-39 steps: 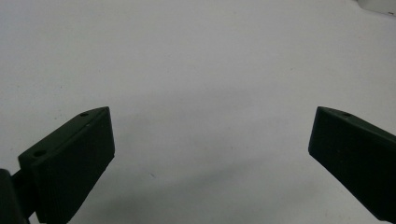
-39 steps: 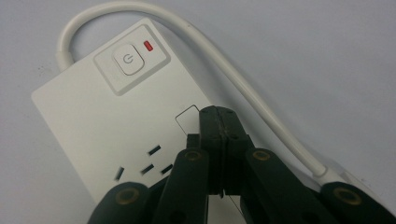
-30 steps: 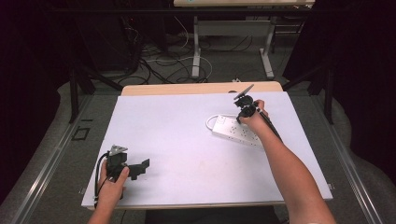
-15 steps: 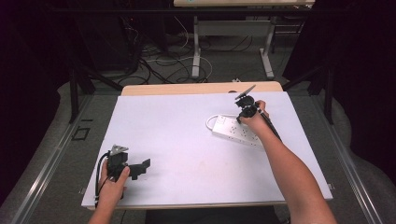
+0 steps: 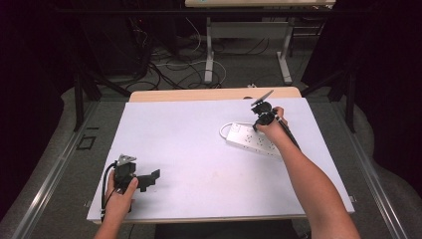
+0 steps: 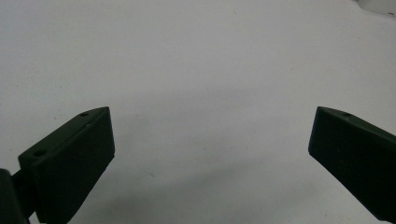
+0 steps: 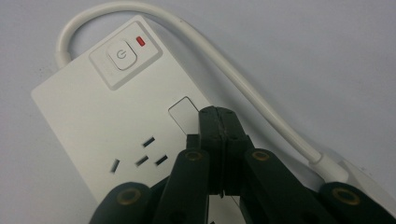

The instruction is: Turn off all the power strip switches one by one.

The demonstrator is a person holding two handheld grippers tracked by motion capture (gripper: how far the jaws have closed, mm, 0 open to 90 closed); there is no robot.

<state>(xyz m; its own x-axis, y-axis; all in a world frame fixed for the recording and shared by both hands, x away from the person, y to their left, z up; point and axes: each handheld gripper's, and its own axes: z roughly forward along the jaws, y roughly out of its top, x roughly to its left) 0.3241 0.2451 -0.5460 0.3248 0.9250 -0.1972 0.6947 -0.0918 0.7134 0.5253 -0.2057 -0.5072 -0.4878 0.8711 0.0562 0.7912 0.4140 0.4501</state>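
High view: white power strip (image 5: 253, 140) lies right of centre on the white table (image 5: 199, 139), slanting from upper left to lower right. Right gripper (image 5: 262, 119) stands over the strip's upper-left end, the person's right forearm (image 5: 308, 184) crossing the strip's lower end. Left gripper (image 5: 149, 178) sits at the lower left of the frame near the table's front edge, well apart from the strip, its jaws pointing toward the right of the frame.

Right gripper view adds detail the high view lacks: the strip's power button (image 7: 121, 55) at upper left with a red indicator (image 7: 140, 42) just beside it, a blank square panel (image 7: 184, 114) below, a set of socket slots (image 7: 140, 158) at lower left, and the white cord (image 7: 243, 79) looping from the strip's top corner down to the right of the frame. Right gripper (image 7: 218, 114) is clenched, jaws pressed together with nothing between them; the tips sit over the strip's face at the square panel's edge. Contact with the surface cannot be told.

Left gripper view: left gripper (image 6: 210, 140) is released, jaws set wide apart, only bare table between them. A sliver of something white (image 6: 380, 4) shows at the upper right corner.
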